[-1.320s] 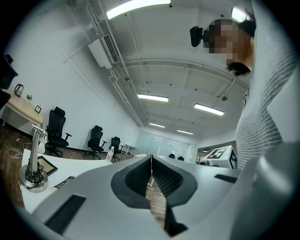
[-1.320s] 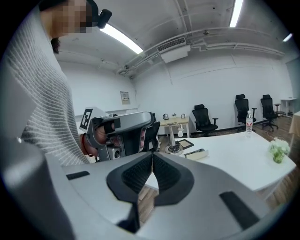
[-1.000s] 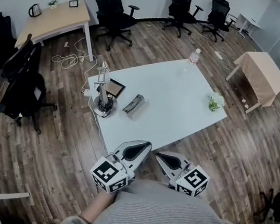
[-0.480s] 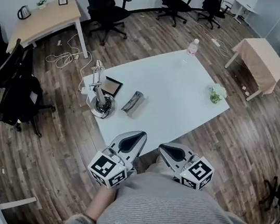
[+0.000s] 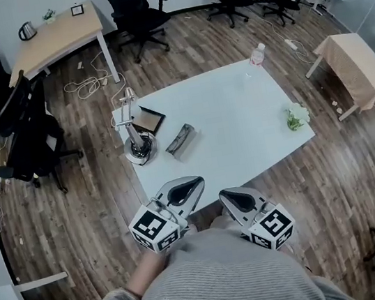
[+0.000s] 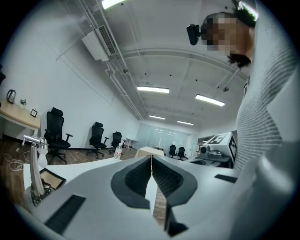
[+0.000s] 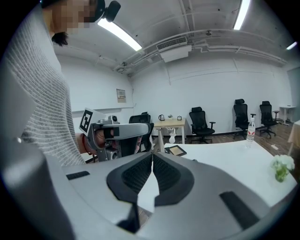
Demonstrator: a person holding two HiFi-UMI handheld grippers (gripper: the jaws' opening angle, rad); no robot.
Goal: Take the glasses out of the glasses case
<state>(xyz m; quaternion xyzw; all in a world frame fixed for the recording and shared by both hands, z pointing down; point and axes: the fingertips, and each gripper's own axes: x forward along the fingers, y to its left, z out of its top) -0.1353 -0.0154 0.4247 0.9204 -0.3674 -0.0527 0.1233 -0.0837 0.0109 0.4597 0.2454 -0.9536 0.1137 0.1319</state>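
A dark grey glasses case (image 5: 179,140) lies closed on the white table (image 5: 240,123), left of its middle, in the head view. No glasses show. My left gripper (image 5: 191,184) hovers at the table's near edge, jaws pressed together with nothing held. My right gripper (image 5: 224,195) hangs beside it, just off the near edge, also shut and empty. Both are held close to the person's body, well short of the case. In the left gripper view the left gripper (image 6: 151,157) points over the table; in the right gripper view the right gripper (image 7: 153,154) does too.
A desk lamp (image 5: 132,130) on a round base stands left of the case, with a framed tablet (image 5: 149,121) behind it. A water bottle (image 5: 256,55) is at the far edge, a small plant (image 5: 297,117) at the right edge. Office chairs (image 5: 130,10) and side desks surround the table.
The head camera has shifted, so the table sits slightly higher and more to the right in view. Both grippers stay shut near the table's near edge.
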